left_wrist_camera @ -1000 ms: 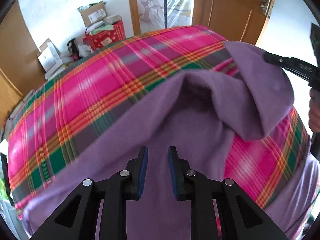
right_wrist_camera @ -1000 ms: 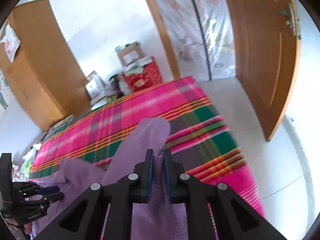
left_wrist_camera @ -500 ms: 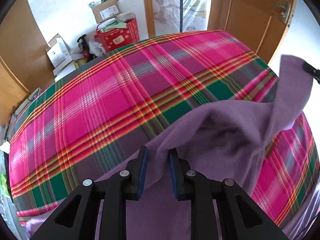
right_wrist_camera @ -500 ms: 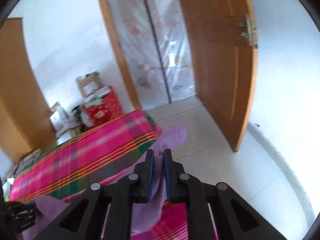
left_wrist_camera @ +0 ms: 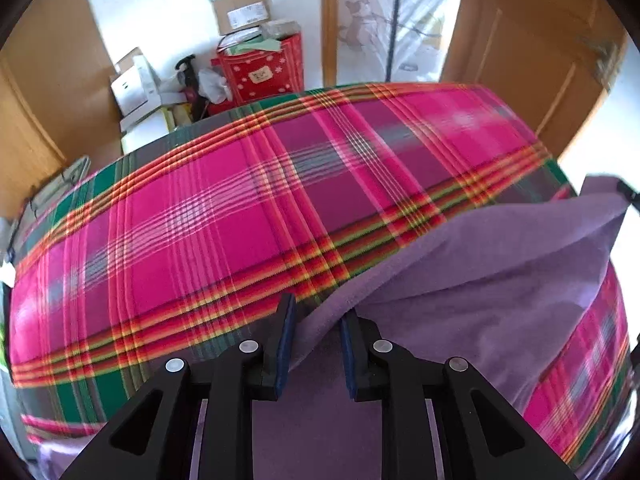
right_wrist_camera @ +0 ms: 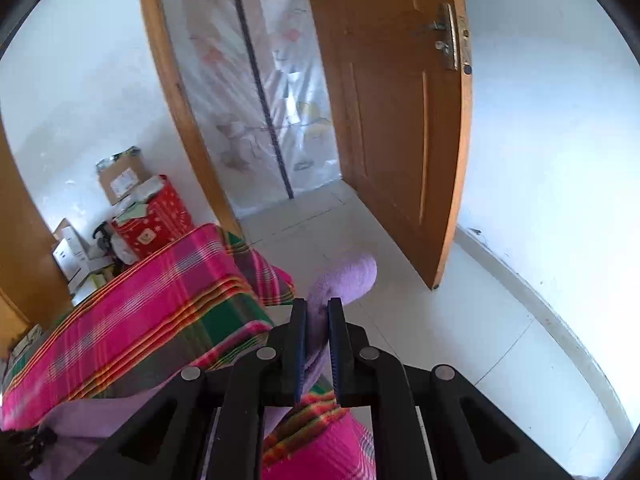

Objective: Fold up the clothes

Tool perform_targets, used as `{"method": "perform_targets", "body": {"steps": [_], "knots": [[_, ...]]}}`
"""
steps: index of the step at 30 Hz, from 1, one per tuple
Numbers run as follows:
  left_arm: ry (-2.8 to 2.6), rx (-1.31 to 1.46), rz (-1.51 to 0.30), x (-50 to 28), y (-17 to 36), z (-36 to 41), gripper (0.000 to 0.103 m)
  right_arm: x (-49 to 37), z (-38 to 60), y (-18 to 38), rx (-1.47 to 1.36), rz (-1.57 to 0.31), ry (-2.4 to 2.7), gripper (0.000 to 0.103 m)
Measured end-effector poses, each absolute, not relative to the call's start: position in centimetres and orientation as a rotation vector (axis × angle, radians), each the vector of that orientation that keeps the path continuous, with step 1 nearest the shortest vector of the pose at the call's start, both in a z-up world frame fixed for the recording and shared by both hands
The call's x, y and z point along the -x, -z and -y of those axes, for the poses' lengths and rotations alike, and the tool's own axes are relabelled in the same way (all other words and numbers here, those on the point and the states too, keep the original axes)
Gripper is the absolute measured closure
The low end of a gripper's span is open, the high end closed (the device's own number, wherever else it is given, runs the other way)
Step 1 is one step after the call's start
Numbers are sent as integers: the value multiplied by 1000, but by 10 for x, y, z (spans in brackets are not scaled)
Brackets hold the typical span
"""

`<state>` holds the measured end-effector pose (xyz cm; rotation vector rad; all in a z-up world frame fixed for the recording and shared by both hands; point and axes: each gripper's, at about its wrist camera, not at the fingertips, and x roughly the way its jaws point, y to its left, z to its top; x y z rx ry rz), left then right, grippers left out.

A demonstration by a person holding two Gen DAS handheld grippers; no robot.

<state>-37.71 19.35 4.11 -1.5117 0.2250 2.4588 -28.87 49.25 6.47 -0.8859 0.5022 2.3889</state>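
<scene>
A purple garment [left_wrist_camera: 500,264] lies over the near right part of a bed with a pink plaid sheet [left_wrist_camera: 224,220]. My left gripper [left_wrist_camera: 316,320] is shut on a bunched fold of its edge, low over the sheet. From there the cloth runs taut, up and to the right, to the right gripper's black tip [left_wrist_camera: 628,196]. In the right wrist view my right gripper [right_wrist_camera: 318,312] is shut on another part of the purple garment [right_wrist_camera: 348,276], whose end sticks out past the fingertips. It hangs beyond the corner of the bed [right_wrist_camera: 160,312], over the floor.
Cardboard boxes and a red box [left_wrist_camera: 260,68] are stacked against the wall past the bed. An open wooden door [right_wrist_camera: 400,120] and a plastic-curtained doorway [right_wrist_camera: 260,100] stand to the right. Pale tiled floor [right_wrist_camera: 460,320] lies beside the bed. A wooden cabinet [left_wrist_camera: 44,92] stands at left.
The garment, slack and heaped over the sheet before, is now drawn out taut to the right. The right gripper swung from over the bed to beyond its corner; more bare sheet shows.
</scene>
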Motion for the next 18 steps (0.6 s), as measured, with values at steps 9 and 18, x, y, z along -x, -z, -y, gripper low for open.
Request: {"method": "perform_targets", "body": {"steps": [9,18], "knots": [[-2477,1524,-123,382,-35,-187,80,316,-488,-60,936,-387,-2347,92],[-2443,1464,-173,351,-52,-185,79,294,-511,-53,979,-561,-2306,84]]}}
